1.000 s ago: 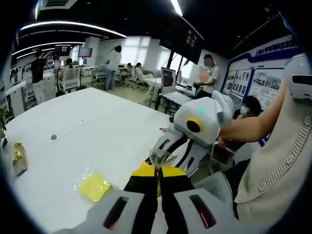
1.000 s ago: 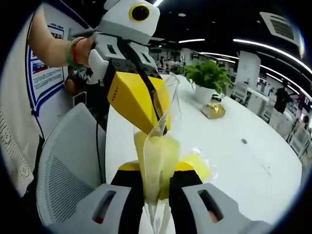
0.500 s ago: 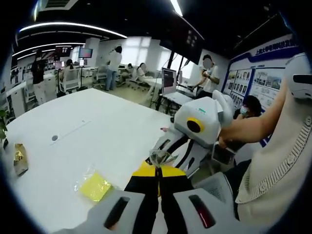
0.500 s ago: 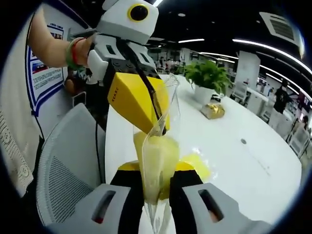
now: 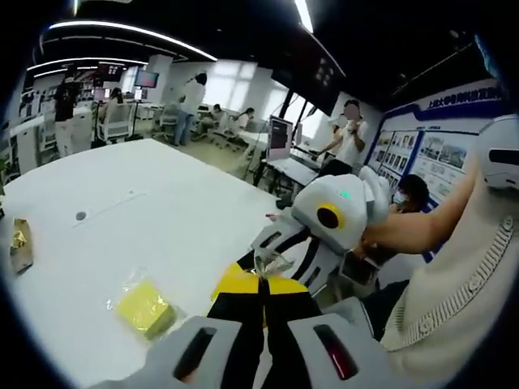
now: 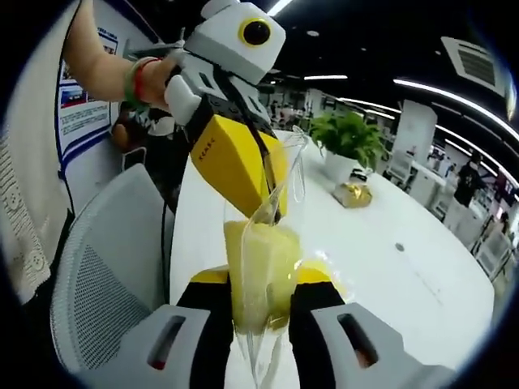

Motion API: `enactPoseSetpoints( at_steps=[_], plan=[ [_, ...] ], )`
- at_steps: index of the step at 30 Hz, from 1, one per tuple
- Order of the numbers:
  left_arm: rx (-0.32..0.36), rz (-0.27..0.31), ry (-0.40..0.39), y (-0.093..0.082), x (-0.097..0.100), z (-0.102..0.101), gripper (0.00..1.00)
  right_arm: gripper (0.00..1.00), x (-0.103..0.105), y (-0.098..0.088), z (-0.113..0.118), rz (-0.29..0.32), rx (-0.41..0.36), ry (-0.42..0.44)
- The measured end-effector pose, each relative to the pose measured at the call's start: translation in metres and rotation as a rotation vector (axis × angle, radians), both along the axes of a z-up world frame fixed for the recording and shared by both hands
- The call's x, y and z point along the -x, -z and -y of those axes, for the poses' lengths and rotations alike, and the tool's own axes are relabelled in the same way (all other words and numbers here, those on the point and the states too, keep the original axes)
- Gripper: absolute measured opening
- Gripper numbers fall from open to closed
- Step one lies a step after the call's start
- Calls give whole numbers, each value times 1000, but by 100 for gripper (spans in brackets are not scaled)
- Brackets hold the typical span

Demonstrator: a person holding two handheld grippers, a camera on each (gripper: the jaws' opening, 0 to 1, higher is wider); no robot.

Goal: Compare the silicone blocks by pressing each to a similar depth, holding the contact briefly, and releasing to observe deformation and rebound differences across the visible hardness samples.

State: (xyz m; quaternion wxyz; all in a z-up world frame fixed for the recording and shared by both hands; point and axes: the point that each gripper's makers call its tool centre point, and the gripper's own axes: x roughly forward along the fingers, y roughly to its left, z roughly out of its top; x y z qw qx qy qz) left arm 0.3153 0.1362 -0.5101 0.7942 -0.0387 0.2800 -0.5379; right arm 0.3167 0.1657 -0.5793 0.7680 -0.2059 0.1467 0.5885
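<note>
A pale yellow silicone block [image 6: 258, 271] sits inside a clear plastic bag [image 6: 284, 174], held in the air over the table edge. My right gripper [image 6: 261, 282] is shut on the bag at the block's level. My left gripper [image 6: 272, 212] reaches in from the upper left with its yellow jaws shut on the bag's upper edge. In the left gripper view my left gripper [image 5: 261, 279] pinches the crumpled bag edge [image 5: 272, 263], and the white right gripper [image 5: 274, 255] faces it from behind. A second yellow block [image 5: 142, 306] lies bagged on the white table [image 5: 154, 219].
A gold packet [image 6: 353, 194] and a potted plant [image 6: 349, 138] stand on the table. The gold packet [image 5: 18, 243] lies near the table's edge. A grey mesh chair [image 6: 97, 275] is beside the table. People stand and sit at desks in the background [image 5: 190, 101].
Both grippers keep their hold on the bag. Both views have shifted slightly with the hands; the bagged block looks a little closer to the right camera.
</note>
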Motion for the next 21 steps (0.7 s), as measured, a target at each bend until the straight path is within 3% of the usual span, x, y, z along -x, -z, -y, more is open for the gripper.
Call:
enactPoseSetpoints(
  at_steps=[15, 21],
  plan=[
    [39, -85, -18, 3, -3, 2, 0, 30, 3, 1, 7, -55, -26, 21],
    [34, -98, 1, 6, -4, 10, 0, 45, 2, 1, 18, -72, -59, 87]
  ],
)
